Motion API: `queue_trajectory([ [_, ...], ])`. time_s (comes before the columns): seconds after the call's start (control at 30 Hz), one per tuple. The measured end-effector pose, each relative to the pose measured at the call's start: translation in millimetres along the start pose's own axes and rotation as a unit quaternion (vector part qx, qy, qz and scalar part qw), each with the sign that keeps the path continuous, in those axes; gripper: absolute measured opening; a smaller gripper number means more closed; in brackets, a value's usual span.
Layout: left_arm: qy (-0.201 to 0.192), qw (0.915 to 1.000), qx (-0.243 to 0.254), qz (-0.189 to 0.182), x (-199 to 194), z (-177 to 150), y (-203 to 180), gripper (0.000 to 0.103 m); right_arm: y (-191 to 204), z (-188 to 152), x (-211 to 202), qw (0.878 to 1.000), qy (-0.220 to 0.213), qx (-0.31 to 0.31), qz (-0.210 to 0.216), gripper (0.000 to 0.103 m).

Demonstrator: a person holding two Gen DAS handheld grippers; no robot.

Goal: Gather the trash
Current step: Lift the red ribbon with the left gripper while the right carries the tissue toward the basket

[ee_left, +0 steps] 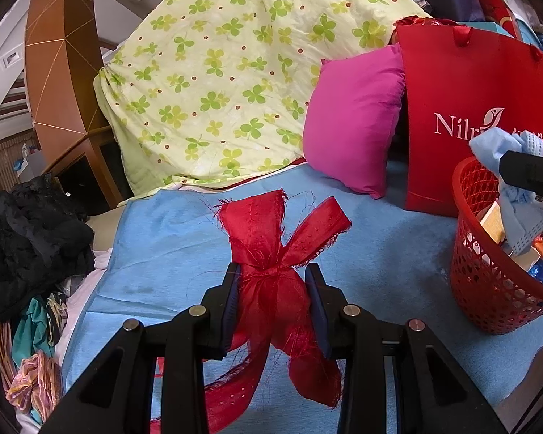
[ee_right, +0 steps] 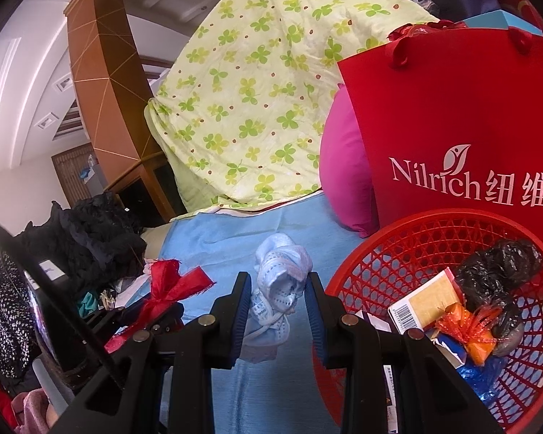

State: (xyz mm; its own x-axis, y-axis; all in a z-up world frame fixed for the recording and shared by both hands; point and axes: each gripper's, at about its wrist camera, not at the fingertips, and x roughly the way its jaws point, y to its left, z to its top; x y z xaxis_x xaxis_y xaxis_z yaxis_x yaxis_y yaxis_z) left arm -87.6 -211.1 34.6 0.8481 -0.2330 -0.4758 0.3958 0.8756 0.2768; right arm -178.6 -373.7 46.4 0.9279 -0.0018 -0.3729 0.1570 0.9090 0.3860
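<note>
My left gripper [ee_left: 273,271] is shut on the knot of a frayed red ribbon bow [ee_left: 271,238], held just above the blue sheet [ee_left: 163,238]. The bow [ee_right: 166,287] also shows at lower left in the right wrist view. My right gripper [ee_right: 278,282] is shut on a crumpled light blue cloth [ee_right: 278,271], which hangs between its pads beside the red mesh basket [ee_right: 434,218]. In the left wrist view that cloth [ee_left: 503,148] dangles over the basket [ee_left: 488,289] from my right gripper's black finger [ee_left: 528,175]. The basket holds a black plastic bag [ee_right: 496,271], a yellow box [ee_right: 427,298] and an orange ribbon [ee_right: 470,329].
A red Nilrich paper bag [ee_right: 452,115] stands behind the basket, with a pink pillow [ee_left: 354,123] beside it. A green clover quilt [ee_left: 228,72] is heaped at the back. Black clothes [ee_left: 29,231] and mixed fabrics [ee_left: 36,361] pile up at the left edge of the bed.
</note>
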Motion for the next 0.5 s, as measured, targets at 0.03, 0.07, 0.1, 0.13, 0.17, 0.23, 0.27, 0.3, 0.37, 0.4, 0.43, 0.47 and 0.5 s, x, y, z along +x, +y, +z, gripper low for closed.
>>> queue_trajectory([
  [0.03, 0.000, 1.0000, 0.001, 0.000, 0.5, 0.2, -0.3, 0.037, -0.6, 0.0, -0.7, 1.000, -0.001, 0.001, 0.000, 0.032],
  [0.07, 0.000, 1.0000, 0.002, 0.000, 0.6, 0.0, -0.9, 0.037, -1.6, 0.0, -1.2, 1.000, -0.001, 0.001, -0.001, 0.032],
  [0.1, 0.000, 1.0000, 0.002, -0.001, 0.4, -0.3, -1.8, 0.037, -2.5, 0.5, -1.4, 1.000, -0.002, 0.001, -0.001, 0.032],
  [0.13, 0.000, 1.0000, 0.003, -0.001, 0.4, -0.3, -2.2, 0.037, -3.0, 0.7, -1.9, 1.000, -0.002, 0.001, -0.002, 0.032],
  [0.17, 0.001, 1.0000, 0.003, -0.002, 0.7, -0.3, -2.5, 0.037, -3.5, 1.0, -2.3, 1.000, -0.002, 0.002, -0.001, 0.032],
  [0.23, 0.001, 1.0000, 0.004, -0.001, 0.1, -0.5, -3.4, 0.037, -4.0, 1.7, -2.9, 1.000, -0.003, 0.002, -0.003, 0.032],
  [0.27, 0.000, 1.0000, 0.005, -0.002, -0.1, -0.6, -3.7, 0.037, -5.4, 1.8, -3.5, 1.000, -0.003, 0.002, -0.003, 0.032],
  [0.3, 0.000, 1.0000, 0.005, -0.002, -0.2, -0.6, -3.9, 0.037, -6.3, 1.8, -4.1, 1.000, -0.003, 0.002, -0.004, 0.032],
  [0.37, 0.000, 1.0000, 0.005, -0.002, -0.2, -0.6, -4.4, 0.037, -7.2, 1.8, -4.9, 1.000, -0.004, 0.004, -0.005, 0.032],
  [0.4, 0.000, 1.0000, 0.006, -0.002, 0.0, -0.3, -4.3, 0.037, -7.6, 1.9, -5.6, 1.000, -0.004, 0.004, -0.007, 0.032],
  [0.43, 0.000, 1.0000, 0.007, -0.003, 0.1, -0.2, -5.0, 0.037, -7.6, 2.0, -5.9, 1.000, -0.005, 0.005, -0.008, 0.032],
  [0.47, 0.000, 1.0000, 0.007, -0.003, 0.2, -0.1, -5.2, 0.037, -8.3, 2.0, -6.7, 1.000, -0.006, 0.006, -0.008, 0.032],
  [0.5, 0.000, 1.0000, 0.007, -0.004, 0.1, -0.3, -6.0, 0.037, -9.8, 2.3, -6.9, 1.000, -0.007, 0.007, -0.008, 0.032],
])
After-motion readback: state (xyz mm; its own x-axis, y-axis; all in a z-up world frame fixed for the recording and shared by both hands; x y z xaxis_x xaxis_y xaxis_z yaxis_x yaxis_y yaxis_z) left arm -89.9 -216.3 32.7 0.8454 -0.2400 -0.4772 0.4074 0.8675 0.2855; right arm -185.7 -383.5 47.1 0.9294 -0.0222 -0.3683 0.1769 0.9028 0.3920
